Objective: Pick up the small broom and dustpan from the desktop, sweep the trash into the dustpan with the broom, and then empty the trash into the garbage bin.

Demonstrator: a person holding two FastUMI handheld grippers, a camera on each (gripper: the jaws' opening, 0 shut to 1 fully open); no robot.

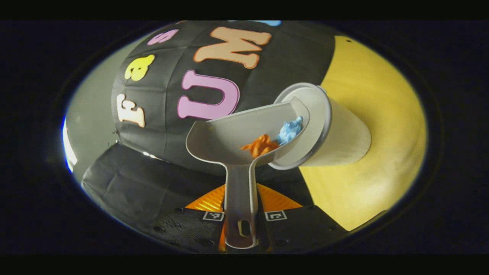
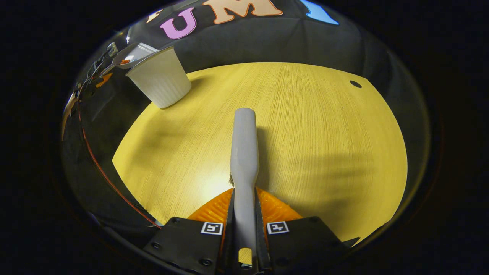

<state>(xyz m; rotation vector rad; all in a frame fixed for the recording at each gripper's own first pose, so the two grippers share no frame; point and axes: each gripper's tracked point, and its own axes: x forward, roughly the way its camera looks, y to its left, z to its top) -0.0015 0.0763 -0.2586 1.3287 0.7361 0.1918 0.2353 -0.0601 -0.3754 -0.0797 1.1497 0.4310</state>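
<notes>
Left gripper [image 1: 240, 215] is closed on the dustpan [image 1: 244, 133] handle; the pan tilts with its lip over the bin [image 1: 336, 137] rim, orange scrap [image 1: 261, 146] and blue scrap [image 1: 290, 130] near that lip. Right gripper [image 2: 244, 225] clamps the broom [image 2: 244, 152] handle above the yellow desktop [image 2: 324, 145], with free surface all around. The bin stands far left at the desktop edge.

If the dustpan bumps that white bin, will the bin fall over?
Quite possibly. The white bin looks like a thin, ribbed plastic cup, so it is probably light. It narrows toward its base on the yellow desktop, which may make it tippy. The dustpan is at its rim, up high, where a nudge tips most easily.
</notes>
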